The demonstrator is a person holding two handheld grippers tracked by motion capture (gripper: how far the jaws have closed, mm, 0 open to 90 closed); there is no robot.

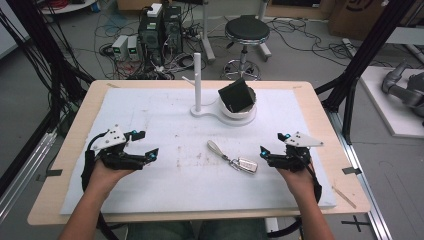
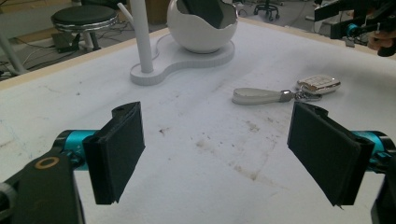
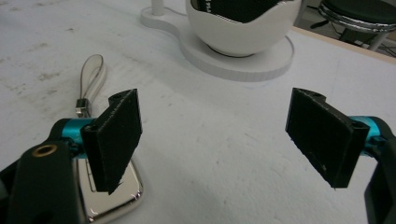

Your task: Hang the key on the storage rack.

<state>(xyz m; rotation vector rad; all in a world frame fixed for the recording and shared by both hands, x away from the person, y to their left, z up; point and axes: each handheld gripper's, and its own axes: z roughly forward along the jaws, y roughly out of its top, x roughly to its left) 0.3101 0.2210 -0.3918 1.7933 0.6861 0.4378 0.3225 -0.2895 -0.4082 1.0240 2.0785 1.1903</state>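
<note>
My right gripper (image 1: pixel 270 145) has its jaws spread wide, the key fob (image 1: pixel 244 165) lying just beside its left finger (image 3: pixel 116 137), untouched. My left gripper (image 1: pixel 142 143) is also spread wide, empty, with the fob well ahead of its right finger (image 2: pixel 327 151).

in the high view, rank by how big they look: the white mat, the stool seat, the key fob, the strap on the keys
1. white mat, by far the largest.
2. stool seat; it stands farther from the camera, so it may look smaller than it is.
3 and 4. strap and key fob look much alike; no clear ranking.
</note>
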